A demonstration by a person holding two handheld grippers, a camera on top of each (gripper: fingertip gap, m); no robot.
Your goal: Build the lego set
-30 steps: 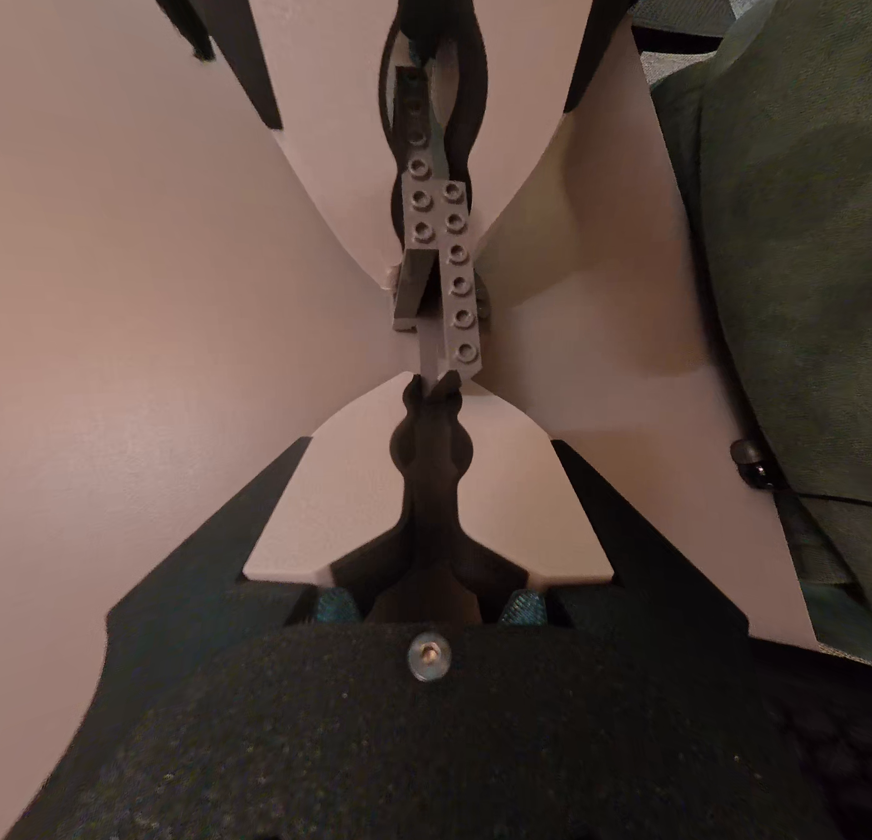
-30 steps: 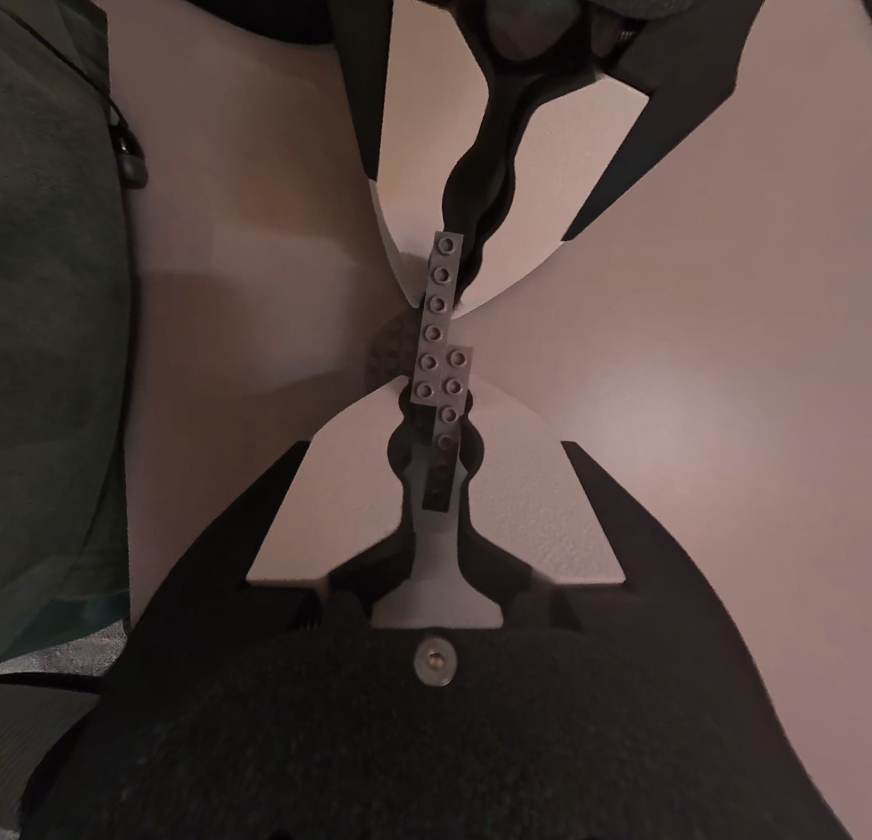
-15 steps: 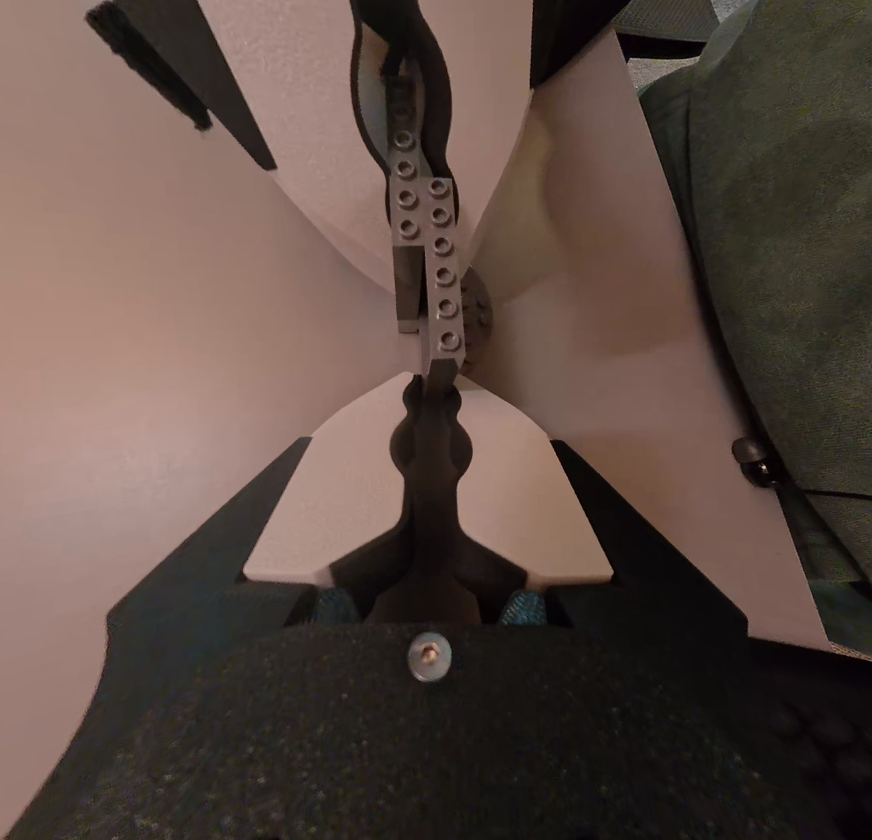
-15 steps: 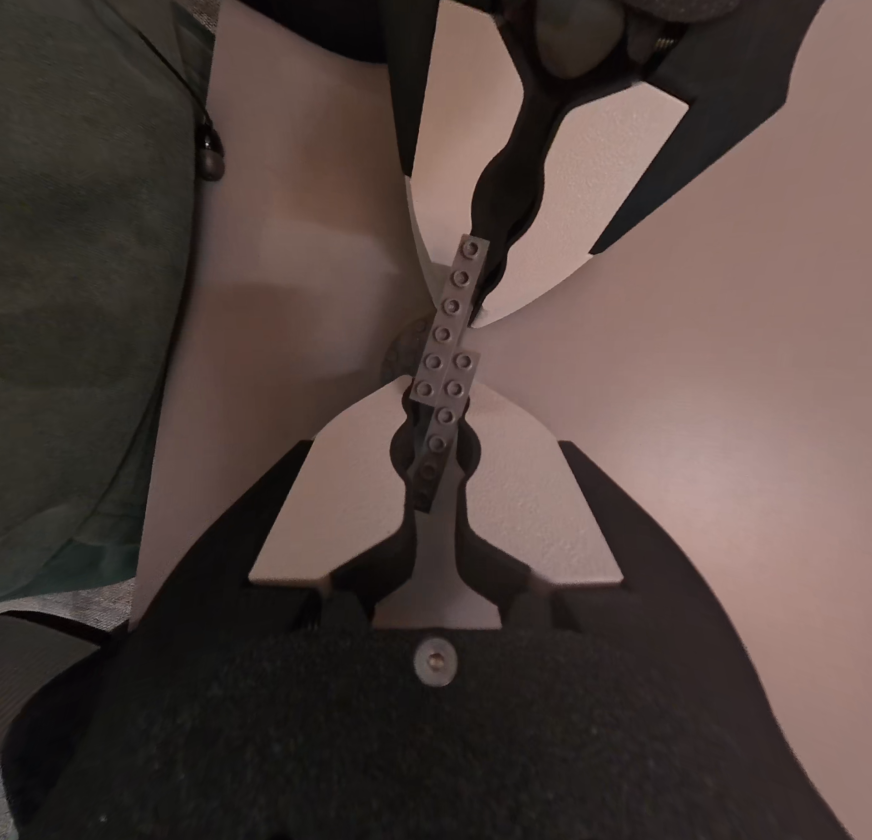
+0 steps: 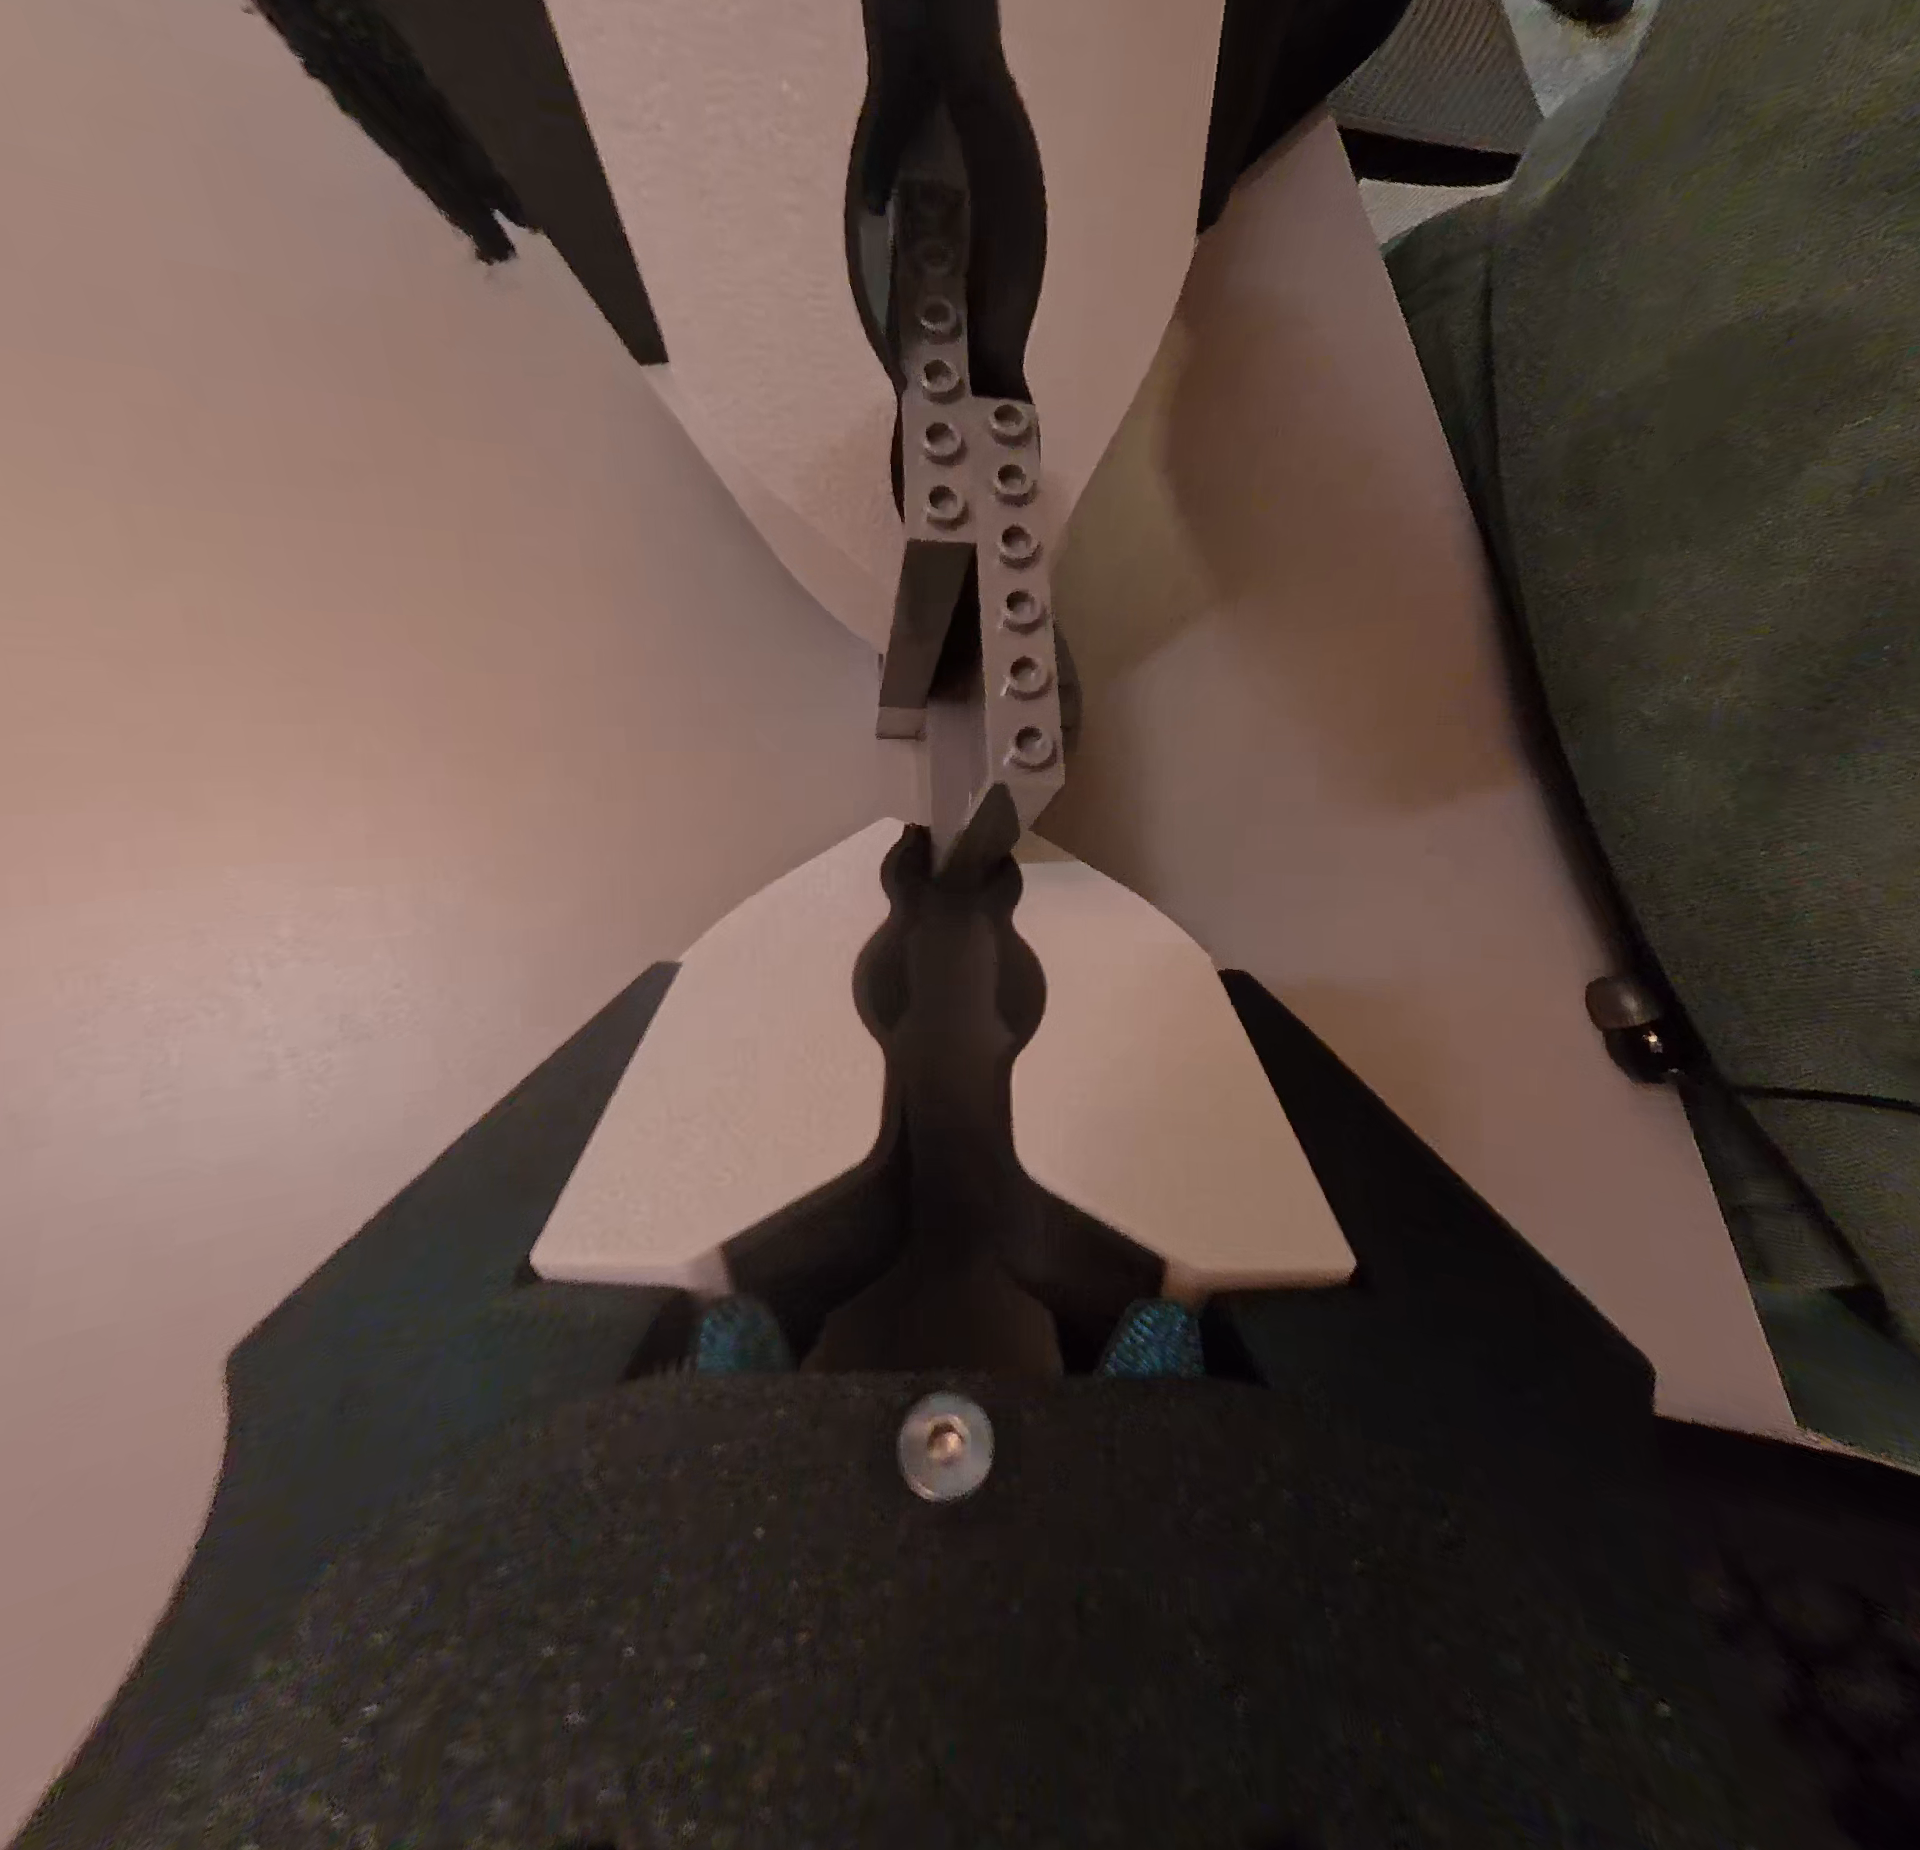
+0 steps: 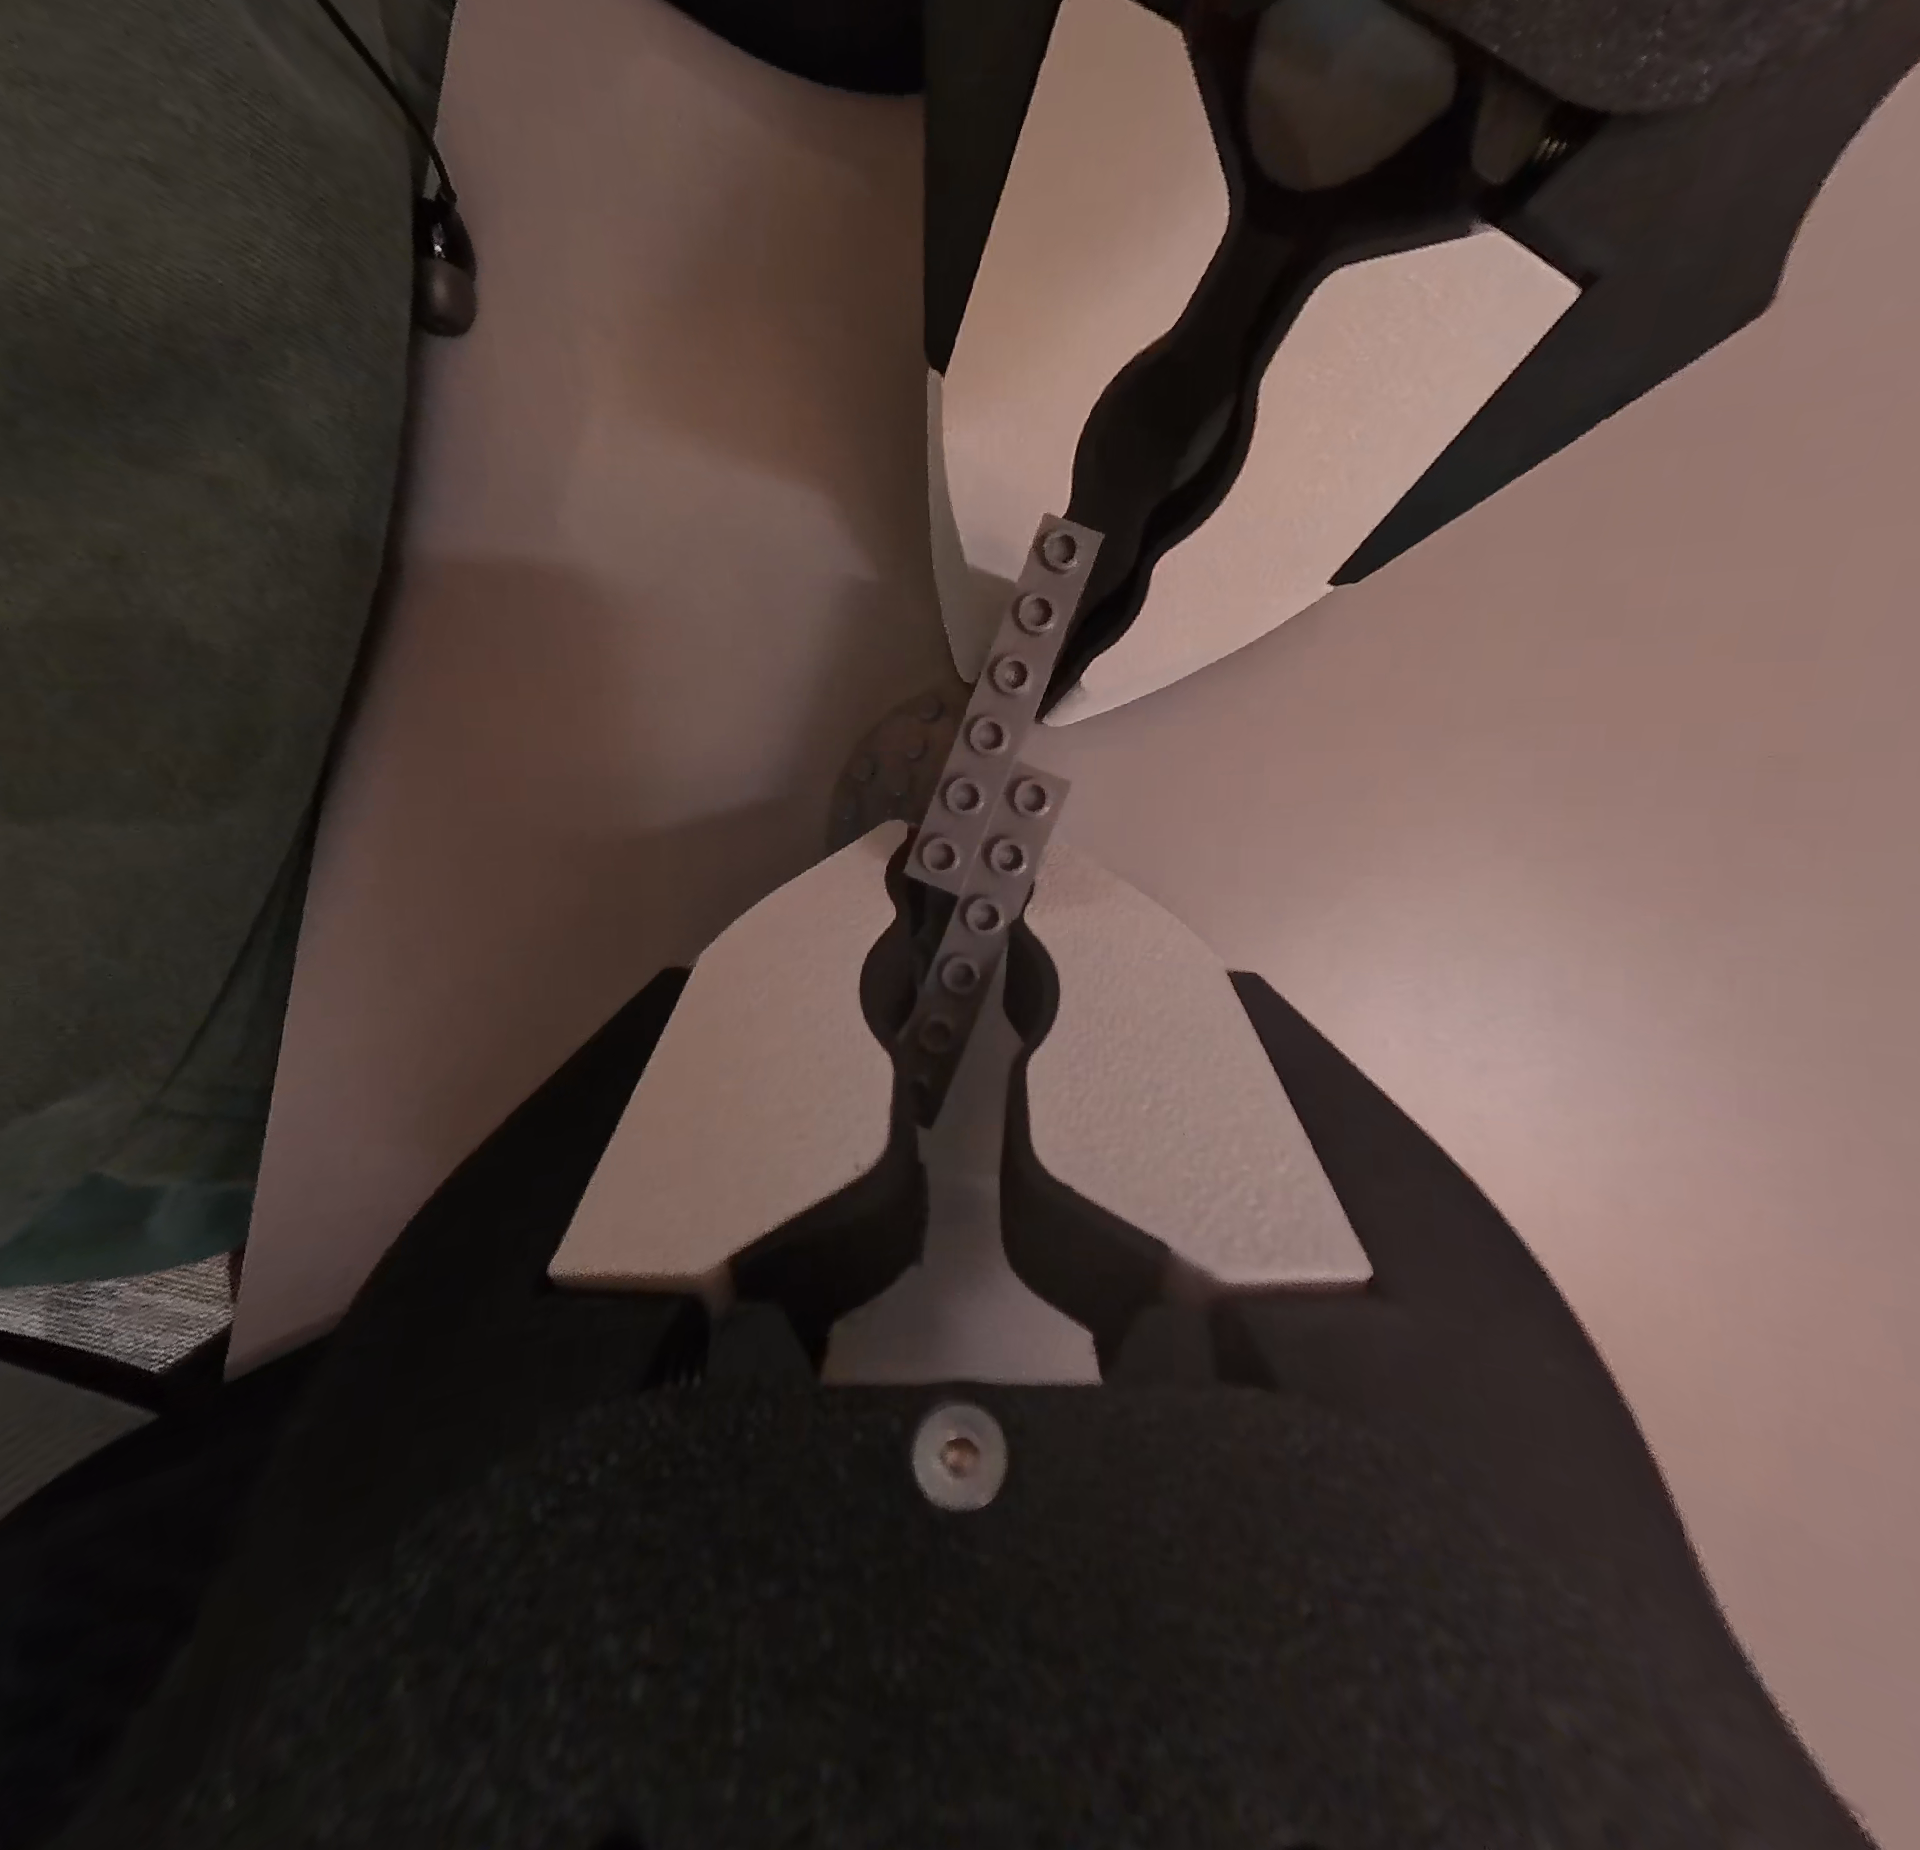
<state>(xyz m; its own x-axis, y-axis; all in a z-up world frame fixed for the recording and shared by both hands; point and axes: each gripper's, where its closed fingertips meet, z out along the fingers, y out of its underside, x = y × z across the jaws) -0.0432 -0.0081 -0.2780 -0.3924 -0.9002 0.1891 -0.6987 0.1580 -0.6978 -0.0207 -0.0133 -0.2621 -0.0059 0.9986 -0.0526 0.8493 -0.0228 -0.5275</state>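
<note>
Only right wrist view shows round plate (image 6: 899, 761) clearly

I see two studded plates (image 5: 1023, 621) joined side by side with an overlap, held above the table (image 5: 364, 761) between my two grippers. My left gripper (image 5: 961, 855) clamps the near end in the left wrist view, my right gripper (image 6: 935, 1021) the opposite end. A round studded piece (image 6: 894, 761) lies on the table under them

Both wrist cameras look close along their tongs, facing each other, sharing the 2 joined grey studded plastic plates (image 5: 982, 512) (image 6: 992, 792).
</note>
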